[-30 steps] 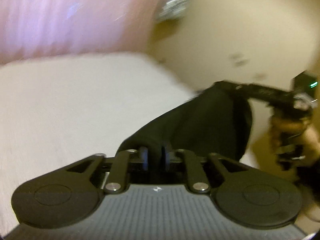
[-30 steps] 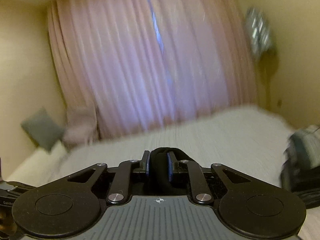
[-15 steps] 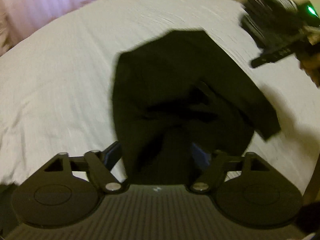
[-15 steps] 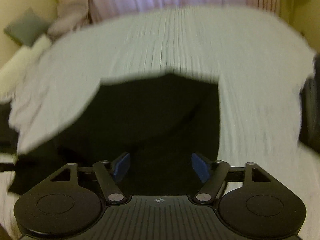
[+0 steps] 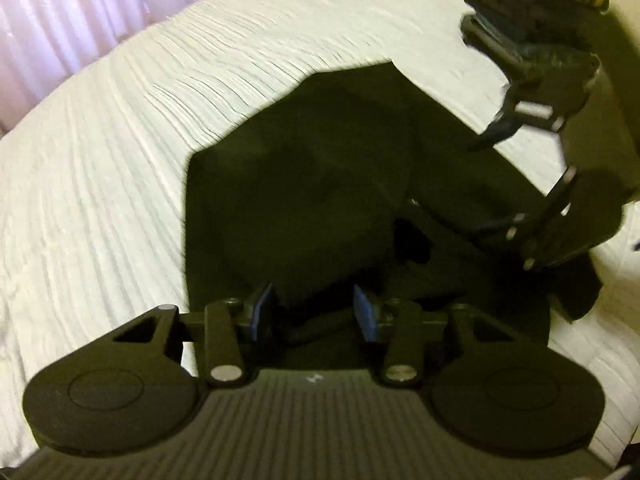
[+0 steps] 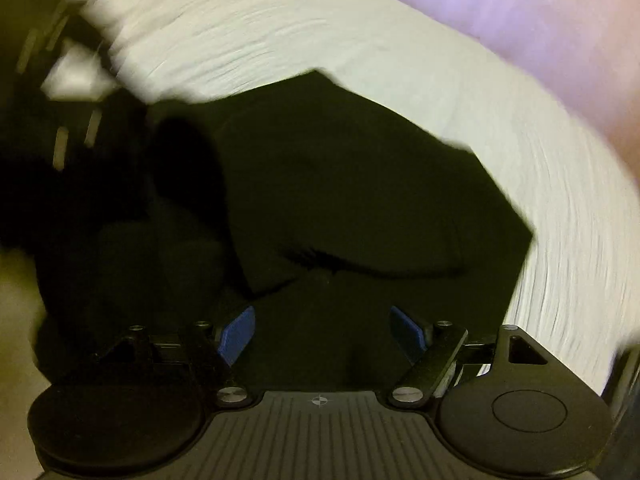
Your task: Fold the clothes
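On the white bedspread (image 5: 120, 184) a black garment (image 5: 304, 184) is lying spread out, and you are pointing both grippers down at its near edge. From your left wrist camera, the bedspread is filling the view from nine o'clock round to one o'clock, with a pink curtain (image 5: 60, 20) showing at eleven o'clock. The garment is sitting in the middle of that view, loosely folded over itself, its near hem running under your left gripper (image 5: 314, 312). That gripper's jaws are closing; a ridge of black cloth is lying between the blue pads (image 5: 260, 312), but the pads are not pressing on it, so the cloth is released. At two o'clock your right gripper (image 5: 516, 168) is hovering over the garment's right side, blurred by motion.

From your right wrist camera, the same garment (image 6: 340, 184) is covering the centre, with the bedspread (image 6: 280, 32) curving from eleven to three o'clock and the curtain (image 6: 540, 20) at one o'clock. Your right gripper (image 6: 320, 332) is standing with its jaws spread wide, blue pads (image 6: 238, 334) clear of the cloth below, gripping nothing. At nine o'clock a dark blurred shape is showing; you cannot tell what it is.
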A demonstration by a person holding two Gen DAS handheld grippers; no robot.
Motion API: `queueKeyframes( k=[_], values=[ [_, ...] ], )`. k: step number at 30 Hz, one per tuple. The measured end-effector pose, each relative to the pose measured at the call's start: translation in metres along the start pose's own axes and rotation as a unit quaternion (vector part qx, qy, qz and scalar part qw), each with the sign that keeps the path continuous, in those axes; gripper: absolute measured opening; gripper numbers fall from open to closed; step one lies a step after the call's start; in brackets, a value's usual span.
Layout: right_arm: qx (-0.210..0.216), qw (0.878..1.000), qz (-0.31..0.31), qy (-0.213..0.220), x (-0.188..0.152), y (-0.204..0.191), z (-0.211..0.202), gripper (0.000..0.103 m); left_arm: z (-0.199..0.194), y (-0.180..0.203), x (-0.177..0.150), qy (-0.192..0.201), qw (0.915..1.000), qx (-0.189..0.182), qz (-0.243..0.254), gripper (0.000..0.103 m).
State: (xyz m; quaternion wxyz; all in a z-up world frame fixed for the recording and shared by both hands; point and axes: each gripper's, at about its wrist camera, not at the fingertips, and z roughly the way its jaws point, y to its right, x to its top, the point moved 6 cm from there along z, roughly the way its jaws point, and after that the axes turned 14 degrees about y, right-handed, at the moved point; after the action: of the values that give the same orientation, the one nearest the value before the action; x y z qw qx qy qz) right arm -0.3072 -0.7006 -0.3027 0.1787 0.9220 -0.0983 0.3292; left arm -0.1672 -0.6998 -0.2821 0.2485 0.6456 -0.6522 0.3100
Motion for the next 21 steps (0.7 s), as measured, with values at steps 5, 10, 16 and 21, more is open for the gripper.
queueKeyframes(
  k=[5, 10, 16, 21],
  values=[
    [0.041, 0.981, -0.19, 0.021, -0.003, -0.023, 0.026, 0.077, -0.042, -0.022, -0.002, 0.02, 0.9989, 0.028, -0.032, 0.057],
    [0.101, 0.943, -0.315, 0.044, -0.017, -0.047, 0.051, 0.077, -0.071, -0.004, -0.023, 0.01, 0.9991, 0.04, -0.013, 0.076],
    [0.075, 0.979, -0.174, 0.076, 0.022, 0.005, 0.028, 0.009, -0.075, 0.054, -0.05, -0.015, 0.9941, 0.037, 0.101, 0.081],
    [0.013, 0.99, -0.073, 0.121, 0.052, 0.057, -0.034, 0.007, -0.072, 0.033, -0.037, -0.005, 0.9905, 0.1, 0.095, 0.08]
  ],
)
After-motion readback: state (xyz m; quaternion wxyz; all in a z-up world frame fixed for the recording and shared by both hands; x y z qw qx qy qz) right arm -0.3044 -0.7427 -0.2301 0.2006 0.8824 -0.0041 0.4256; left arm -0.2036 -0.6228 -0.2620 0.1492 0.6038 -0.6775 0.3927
